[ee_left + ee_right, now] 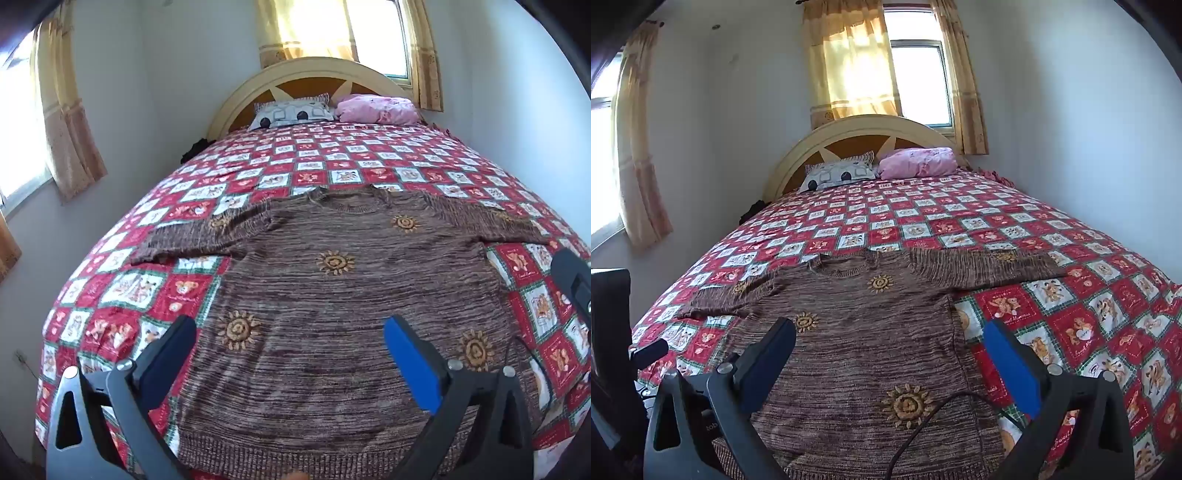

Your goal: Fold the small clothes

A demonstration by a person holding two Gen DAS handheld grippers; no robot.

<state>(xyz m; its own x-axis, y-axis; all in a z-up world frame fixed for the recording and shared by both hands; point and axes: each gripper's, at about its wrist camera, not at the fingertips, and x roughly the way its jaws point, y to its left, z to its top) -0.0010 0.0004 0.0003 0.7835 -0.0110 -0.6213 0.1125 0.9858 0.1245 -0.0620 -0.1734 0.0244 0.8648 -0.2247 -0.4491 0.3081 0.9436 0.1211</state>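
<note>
left gripper (pixel 291 350): yours, jaws spread wide, empty
right gripper (pixel 890 354): same, holding nothing
brown marled knit sweater with sun motifs (pixel 332 295): flat, sleeves out, zero folds yet, everything's left

We see a coarse, ribbed knit sweater (pixel 332 295) lying on a soft printed cotton bedspread (pixel 321 162) (matt, lightly creased). The headboard (pixel 857 127) looks like smooth painted wood; the gripper fingers (pixel 1012 369) are matt plastic with metal bolts.

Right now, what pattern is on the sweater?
The sweater is streaky brown knit with golden sun motifs, clearest in the left wrist view.
</note>
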